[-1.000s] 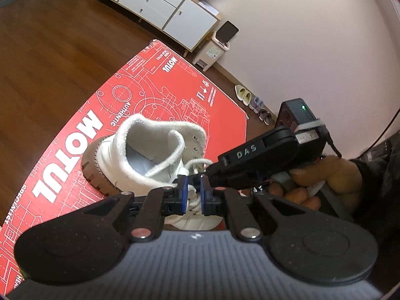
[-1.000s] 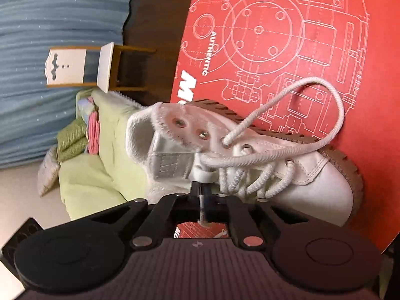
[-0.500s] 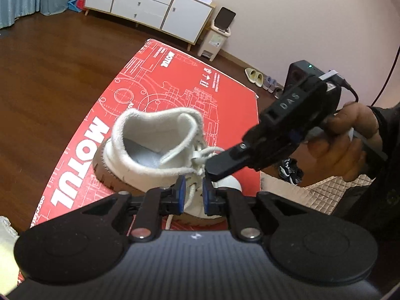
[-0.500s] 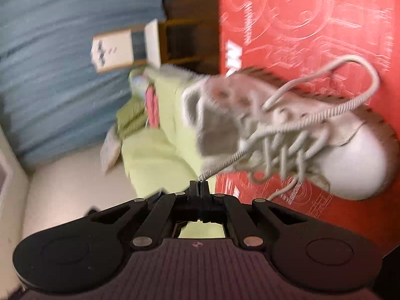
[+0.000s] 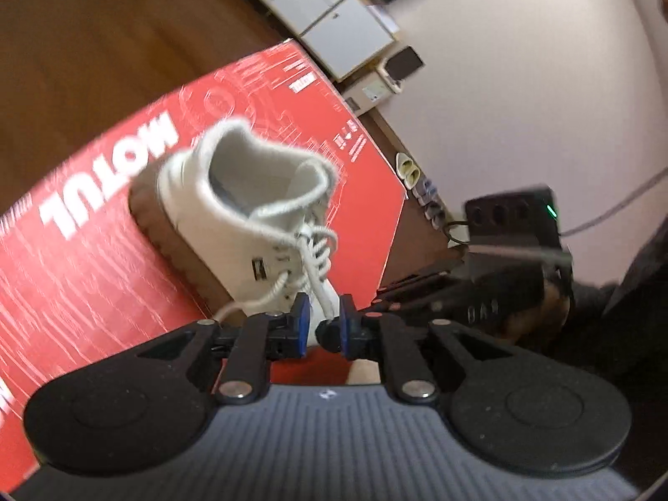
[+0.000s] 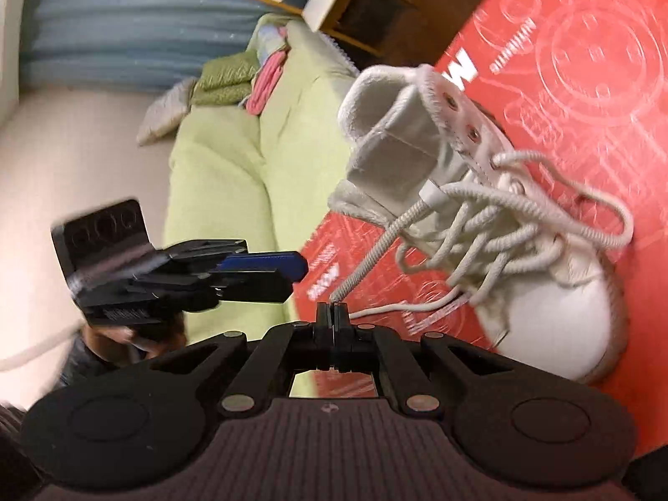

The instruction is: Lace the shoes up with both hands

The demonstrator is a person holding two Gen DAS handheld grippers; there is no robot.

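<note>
Pulled back from shoe (image 6: 480, 208) w/ right gripper (image 6: 332, 308) clamped on lace (image 6: 375, 250), now taut; left gripper (image 5: 320, 325) fingers apart, holding nothing.

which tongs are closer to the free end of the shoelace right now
Right. The right tongs are shut on the shoelace, pinching its end. The left tongs are open and hold nothing, off to the side of that lace end, near the white shoe.

A white shoe (image 5: 250, 217) with brown sole is seen on a red mat (image 5: 104, 250) printed with white line drawings. Blue pads (image 5: 301, 325) are borne by black tongs (image 5: 321, 327).
</note>
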